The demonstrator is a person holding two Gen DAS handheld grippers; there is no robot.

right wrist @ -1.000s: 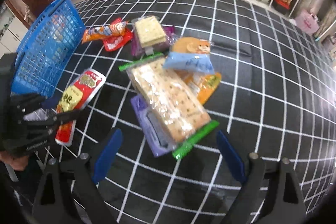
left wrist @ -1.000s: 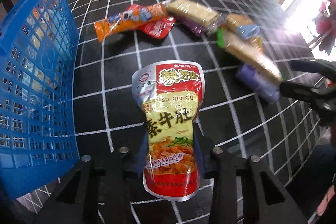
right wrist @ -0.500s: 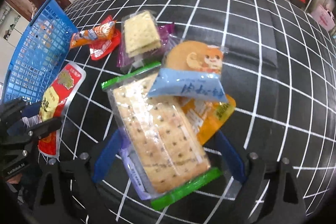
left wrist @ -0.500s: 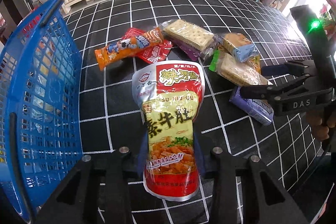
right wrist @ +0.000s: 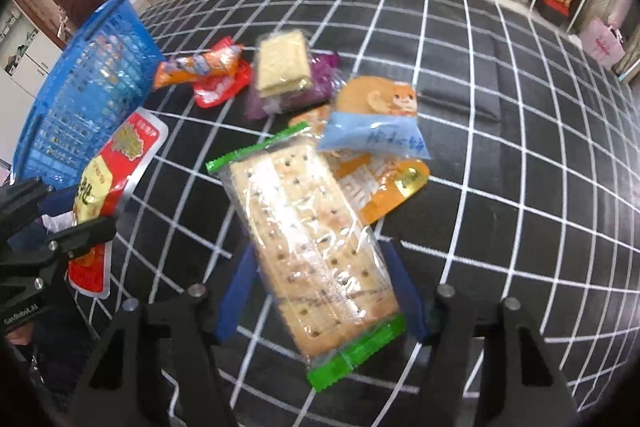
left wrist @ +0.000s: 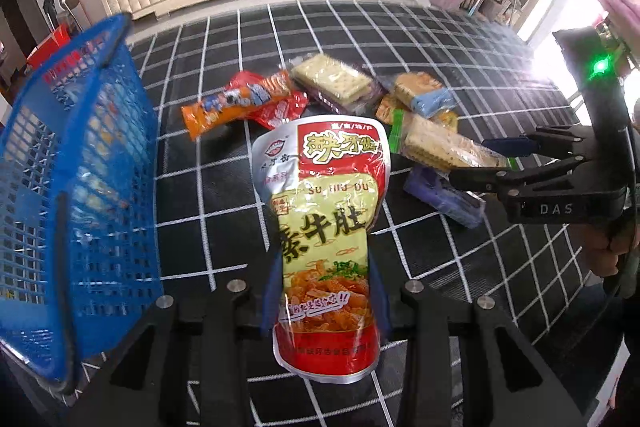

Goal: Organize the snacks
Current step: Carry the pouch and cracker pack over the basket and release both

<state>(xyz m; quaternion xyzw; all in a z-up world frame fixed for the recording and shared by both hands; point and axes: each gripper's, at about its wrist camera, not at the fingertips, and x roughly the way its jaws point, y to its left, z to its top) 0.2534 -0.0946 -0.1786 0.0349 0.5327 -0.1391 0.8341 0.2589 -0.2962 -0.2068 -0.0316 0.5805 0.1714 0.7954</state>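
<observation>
While my left claw [left wrist: 325,301] pinches the red pouch [left wrist: 325,227] and my right claw [right wrist: 320,291] grips the cracker pack [right wrist: 308,239], the slick pouch could slip before reaching the basket [left wrist: 80,187] on its left

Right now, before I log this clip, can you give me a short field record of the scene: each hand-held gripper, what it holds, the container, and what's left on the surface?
left hand-held gripper: shut on red-and-yellow snack pouch, held above the cloth
right hand-held gripper: shut on green-ended cracker pack
container: blue basket, to the left of the pouch
surface: black grid-pattern cloth
snacks still on cloth: orange sausage pack, purple cracker pack, blue-and-orange cake pack
</observation>
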